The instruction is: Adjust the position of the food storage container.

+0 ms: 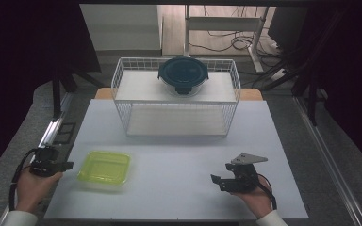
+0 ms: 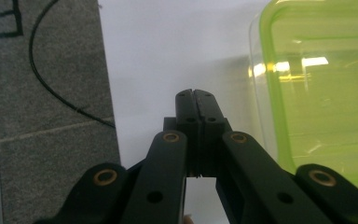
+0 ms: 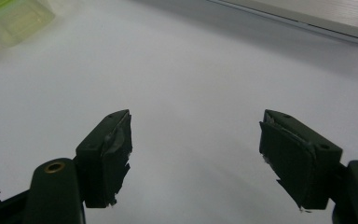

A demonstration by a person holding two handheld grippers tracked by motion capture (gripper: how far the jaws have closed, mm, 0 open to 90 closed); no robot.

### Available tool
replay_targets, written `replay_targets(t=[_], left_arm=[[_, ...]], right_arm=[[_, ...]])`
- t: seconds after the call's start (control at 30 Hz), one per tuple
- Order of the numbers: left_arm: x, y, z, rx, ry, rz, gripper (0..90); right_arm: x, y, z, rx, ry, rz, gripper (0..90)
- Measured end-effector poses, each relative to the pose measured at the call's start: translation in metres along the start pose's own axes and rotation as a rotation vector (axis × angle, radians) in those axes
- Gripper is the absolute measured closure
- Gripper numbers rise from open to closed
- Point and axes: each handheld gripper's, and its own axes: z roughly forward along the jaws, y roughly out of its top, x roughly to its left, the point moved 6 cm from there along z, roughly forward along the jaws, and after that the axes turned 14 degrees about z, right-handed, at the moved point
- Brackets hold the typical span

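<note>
A yellow-green square container (image 1: pixel 104 168) with its lid on lies on the white table (image 1: pixel 179 155) at the front left. It also shows as the green container (image 2: pixel 321 98) at the right of the left gripper view and the container's corner (image 3: pixel 9 16) in the right gripper view. My left gripper (image 1: pixel 69 165) is at the table's left edge, just left of the container, shut with nothing between its jaws; its shut tips (image 2: pixel 195 95) point over the table. My right gripper (image 1: pixel 221 175) rests at the front right, open and empty (image 3: pixel 196 140).
A white wire rack (image 1: pixel 176 96) with two shelves stands at the back middle of the table. A round dark-lidded glass container (image 1: pixel 183 75) sits on its top shelf. Grey floor (image 2: pixel 42 93) with a black cable lies left of the table. The rack's lower shelf edge (image 3: pixel 307 16) is ahead of the right gripper.
</note>
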Motion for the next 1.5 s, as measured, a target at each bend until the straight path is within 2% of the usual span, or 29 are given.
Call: replay_targets(t=[0.37,0.6,1.2,1.5], left_arm=[[-0.017,0.006,0.014,0.028,-0.03,0.036,90.0],[-0.031,0.01,0.019,0.03,-0.056,0.059,90.0],[-0.098,0.032,0.026,-0.009,-0.181,0.151,90.0],[-0.129,0.046,0.039,-0.006,-0.231,0.202,90.0]], right_arm=[[0.0,0.0,0.0,-0.001,-0.003,-0.004,24.7],[-0.001,0.002,-0.002,-0.012,0.003,0.018,24.7],[-0.003,0.003,-0.004,-0.021,-0.001,0.022,24.7],[-0.003,0.003,-0.004,-0.02,-0.001,0.022,24.7]])
